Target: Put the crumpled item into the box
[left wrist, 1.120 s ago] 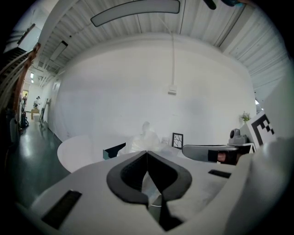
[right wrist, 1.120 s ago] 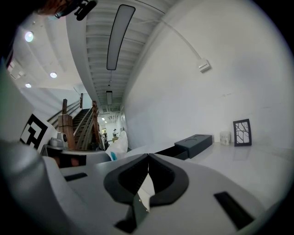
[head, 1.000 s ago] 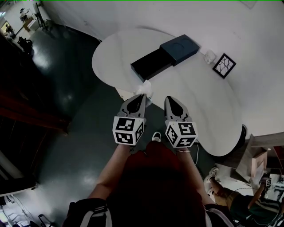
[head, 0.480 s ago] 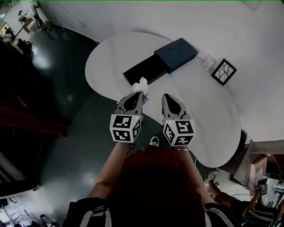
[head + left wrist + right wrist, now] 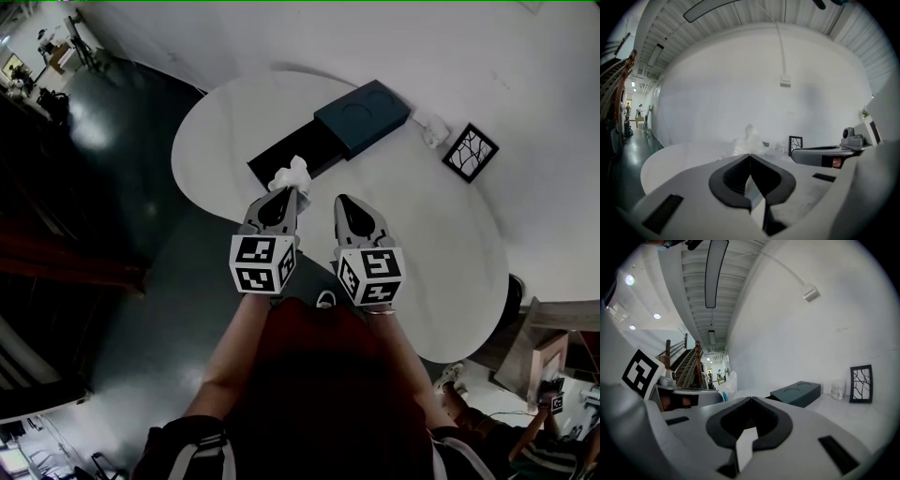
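Note:
A crumpled white item [image 5: 292,174] sticks out past the tips of my left gripper [image 5: 284,191], which is shut on it. In the left gripper view the crumpled item [image 5: 747,142] shows just beyond the closed jaws. It hangs over the near part of the white table [image 5: 225,122], right beside the black open box tray [image 5: 286,155], which joins a teal box part [image 5: 363,114]. My right gripper [image 5: 344,200] is shut and empty, side by side with the left one. The right gripper view has the teal box part [image 5: 797,393] ahead.
A black-framed picture [image 5: 468,152] and a small white cup [image 5: 430,130] stand at the table's far right. Dark floor lies left of the table. A white wall runs behind it. Another person [image 5: 487,427] sits low at the right.
Both grippers have moved forward from the table's near edge to over the table. The crumpled item came along in the left jaws and is now next to the black tray.

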Available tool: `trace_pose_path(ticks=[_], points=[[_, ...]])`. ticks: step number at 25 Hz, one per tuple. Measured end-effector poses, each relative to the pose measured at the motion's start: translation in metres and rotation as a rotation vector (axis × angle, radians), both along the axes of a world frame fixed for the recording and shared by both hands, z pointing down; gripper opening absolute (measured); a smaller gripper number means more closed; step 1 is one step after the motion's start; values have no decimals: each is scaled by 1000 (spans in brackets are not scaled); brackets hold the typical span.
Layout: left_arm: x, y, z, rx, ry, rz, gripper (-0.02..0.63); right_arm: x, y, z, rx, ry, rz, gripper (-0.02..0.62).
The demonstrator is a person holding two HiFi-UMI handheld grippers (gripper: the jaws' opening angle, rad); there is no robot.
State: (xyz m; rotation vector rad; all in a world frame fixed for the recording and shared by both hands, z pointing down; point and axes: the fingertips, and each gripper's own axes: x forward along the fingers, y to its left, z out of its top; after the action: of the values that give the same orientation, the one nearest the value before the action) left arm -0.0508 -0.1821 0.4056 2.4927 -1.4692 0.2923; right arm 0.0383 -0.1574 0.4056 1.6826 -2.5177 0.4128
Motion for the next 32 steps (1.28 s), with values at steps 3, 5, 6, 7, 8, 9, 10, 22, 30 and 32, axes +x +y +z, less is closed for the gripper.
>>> trace_pose_path(ticks=[3,5,6,7,8,9,10,22,30,32], points=[[1,-7,4,-9,-7,0,23,2,-3,2,-5,1,3,15],[2,-14,5,-15,-12,2,23,3,-7,3,-11,1,10,15],[2,-18,5,-15,-15,4,23,4,-10,3,-14,0,13,15],[2,-23,5,-15,-18,6,23,4,-13,4,-17,-1,17,15],[2,-28,5,-15,-21,9,23,5,-17,4,-18,0,22,15],[2,-34,5,-15,-23,13,23,5,-21,5,-20,1,28,15],[2,-40,5,-16,-26,18,23,5,-25,6,-23,2,35,15],[4,-109,15,-48,-48,110,23,-10,-79,14,-63,8,93,15],[24,-144,34,-88,-76,194,23,-1,-109,28,-101,6,156,15],[29,-151,40,-105,-81,211,23,2,-115,32,-113,5,170,15]])
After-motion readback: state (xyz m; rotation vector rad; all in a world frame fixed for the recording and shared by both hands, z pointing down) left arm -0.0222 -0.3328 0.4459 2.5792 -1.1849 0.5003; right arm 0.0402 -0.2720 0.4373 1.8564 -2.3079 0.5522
